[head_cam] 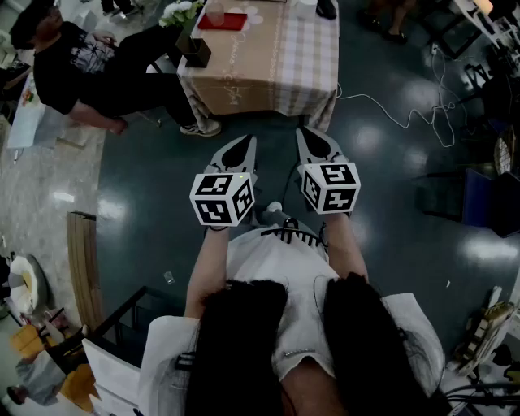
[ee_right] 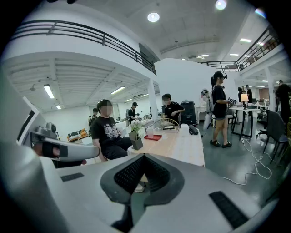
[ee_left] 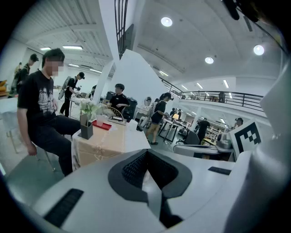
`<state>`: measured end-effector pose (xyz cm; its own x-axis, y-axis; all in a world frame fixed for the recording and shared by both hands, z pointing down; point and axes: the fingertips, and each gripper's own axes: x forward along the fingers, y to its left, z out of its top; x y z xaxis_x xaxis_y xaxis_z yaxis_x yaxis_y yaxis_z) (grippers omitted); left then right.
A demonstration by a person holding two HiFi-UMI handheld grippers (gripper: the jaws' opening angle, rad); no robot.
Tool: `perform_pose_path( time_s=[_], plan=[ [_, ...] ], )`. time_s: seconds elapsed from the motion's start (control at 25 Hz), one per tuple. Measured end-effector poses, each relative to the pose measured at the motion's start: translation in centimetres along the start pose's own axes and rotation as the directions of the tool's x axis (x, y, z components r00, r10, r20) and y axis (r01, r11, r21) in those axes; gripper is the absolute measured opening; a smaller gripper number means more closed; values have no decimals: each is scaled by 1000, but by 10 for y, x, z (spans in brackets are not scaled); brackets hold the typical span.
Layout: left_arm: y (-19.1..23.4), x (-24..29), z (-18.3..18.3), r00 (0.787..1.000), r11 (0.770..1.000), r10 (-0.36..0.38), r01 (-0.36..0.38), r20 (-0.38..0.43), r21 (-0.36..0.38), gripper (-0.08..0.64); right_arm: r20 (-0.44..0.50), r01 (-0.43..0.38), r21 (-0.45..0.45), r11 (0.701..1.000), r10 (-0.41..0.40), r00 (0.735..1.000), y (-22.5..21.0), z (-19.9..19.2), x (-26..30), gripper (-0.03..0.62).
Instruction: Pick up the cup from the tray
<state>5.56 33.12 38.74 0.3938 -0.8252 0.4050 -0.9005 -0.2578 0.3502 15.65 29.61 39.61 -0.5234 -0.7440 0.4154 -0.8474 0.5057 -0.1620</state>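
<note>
A clear cup [head_cam: 215, 11] stands on a red tray [head_cam: 223, 22] at the far end of a table with a checked cloth [head_cam: 276, 57]. My left gripper [head_cam: 240, 151] and right gripper [head_cam: 316, 147] hang side by side over the floor, short of the table's near edge, both shut with nothing between the jaws. In the left gripper view the cup [ee_left: 99, 119] and the tray [ee_left: 102, 125] lie far ahead, left of my shut left gripper [ee_left: 146, 154]. The right gripper view shows the cup [ee_right: 149, 130] on the tray [ee_right: 153, 137] beyond my shut right gripper [ee_right: 144, 157].
A plant in a black vase [head_cam: 192, 39] stands at the table's left corner beside the tray. A person in black [head_cam: 85, 65] sits left of the table. A white cable [head_cam: 410, 110] trails over the floor at right. A black object [head_cam: 327, 8] lies on the table's far right.
</note>
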Motion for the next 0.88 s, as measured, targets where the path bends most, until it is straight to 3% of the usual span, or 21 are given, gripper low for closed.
perform_pose_path(
  time_s=[0.52,0.76,0.8,0.88],
  plan=[
    [-3,14,-8,1000,1000,-17,17,-26,-22,9,-18,-24,-12,1000,24,1000,-2,-8,7,8],
    [-1,14,-7,1000,999,9,-10,-21,-51,9,26,-117,7,993,117,993,2,-3,8,17],
    [0,14,-7,1000,998,13,-14,-19,-55,9,27,-124,5,992,124,992,2,-2,9,45],
    [4,13,-8,1000,998,23,-24,-18,-61,9,33,-138,6,990,138,990,1,0,13,205]
  ],
)
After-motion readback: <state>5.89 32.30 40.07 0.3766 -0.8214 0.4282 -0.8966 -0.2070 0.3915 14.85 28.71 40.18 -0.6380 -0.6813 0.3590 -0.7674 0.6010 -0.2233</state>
